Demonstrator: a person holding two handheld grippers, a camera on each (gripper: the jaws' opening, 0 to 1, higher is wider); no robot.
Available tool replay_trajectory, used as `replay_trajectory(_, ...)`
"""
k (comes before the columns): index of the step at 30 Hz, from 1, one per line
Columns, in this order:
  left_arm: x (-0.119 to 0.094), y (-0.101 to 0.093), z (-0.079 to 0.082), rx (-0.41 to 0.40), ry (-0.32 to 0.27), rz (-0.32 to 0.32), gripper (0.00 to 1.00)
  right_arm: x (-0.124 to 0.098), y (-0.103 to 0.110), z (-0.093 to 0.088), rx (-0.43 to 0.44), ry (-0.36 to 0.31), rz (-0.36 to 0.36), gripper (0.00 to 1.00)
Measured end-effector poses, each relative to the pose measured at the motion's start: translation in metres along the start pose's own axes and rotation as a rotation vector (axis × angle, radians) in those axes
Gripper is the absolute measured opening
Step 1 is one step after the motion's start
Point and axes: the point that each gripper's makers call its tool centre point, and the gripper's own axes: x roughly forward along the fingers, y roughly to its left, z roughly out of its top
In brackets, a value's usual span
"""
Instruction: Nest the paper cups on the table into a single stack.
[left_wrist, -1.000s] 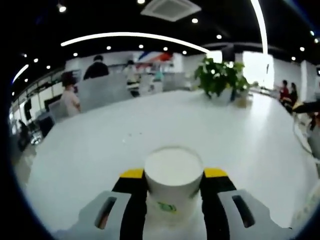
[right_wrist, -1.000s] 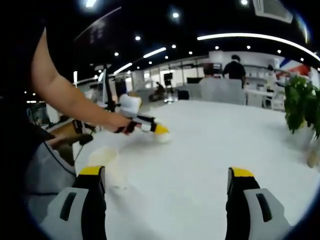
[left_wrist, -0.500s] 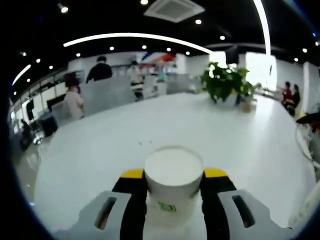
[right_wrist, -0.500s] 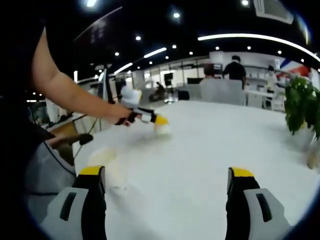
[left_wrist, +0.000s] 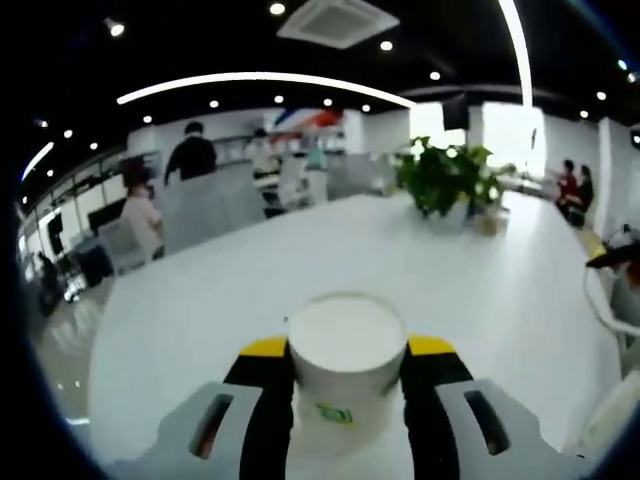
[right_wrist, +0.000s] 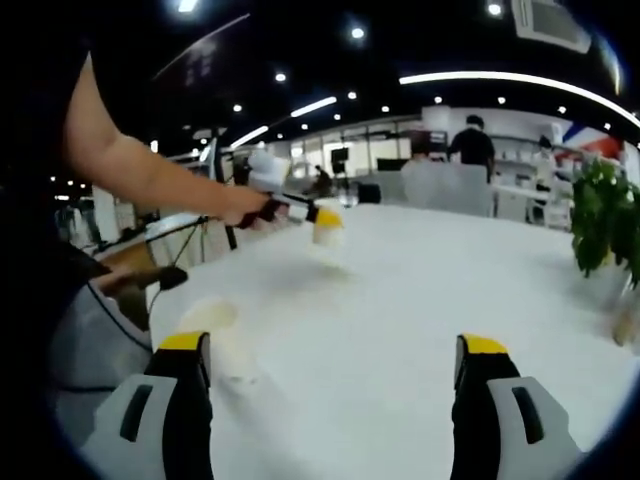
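Left gripper (left_wrist: 347, 362): jaws closed upon a white paper cup (left_wrist: 347, 345), which is pinched between the yellow-tipped fingers (left_wrist: 265, 348); the cup is seen end-on at 6 o'clock of the left gripper view, a small green mark showing on its wall

Change over the last second: in the right gripper view the left gripper (right_wrist: 325, 224) and its cup have been raised from just above the white table (right_wrist: 420, 330) to a position well clear of it, at 10 o'clock; the grip in the left gripper view is unaltered

Right gripper (right_wrist: 335, 350): jaws spread wide, nothing held between them

Second cup (right_wrist: 215, 335): a pale paper cup is seen standing on the table at 8 o'clock of the right gripper view, just beside the right gripper's left finger; it is blurred, so whether it is one cup or several cannot be told

Background: a potted plant (left_wrist: 440, 180) stands on the far part of the table at 1 o'clock

Meaning for the task: the held cup is judged to be in transport; nesting is not yet done, since the held cup and the standing cup are well apart
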Motion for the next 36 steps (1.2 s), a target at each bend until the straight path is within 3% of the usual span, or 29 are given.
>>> replay_trajectory(7, -0.004, 0.002, 0.033, 0.002, -0.045, -0.025, 0.40, -0.001, 0.002, 0.002, -0.008, 0.000, 0.003, 1.00)
replay_trajectory(15, -0.010, 0.011, 0.056, -0.040, -0.078, -0.045, 0.40, 0.000, 0.004, 0.005, -0.011, -0.007, 0.001, 1.00)
replay_trajectory(24, -0.016, 0.013, 0.063, -0.010, -0.099, -0.077, 0.40, 0.005, 0.007, 0.006, -0.015, -0.010, -0.001, 1.00)
replay_trajectory(36, -0.026, -0.018, 0.076, -0.018, -0.128, -0.157, 0.40, 0.000, 0.011, 0.012, -0.025, -0.029, -0.003, 1.00)
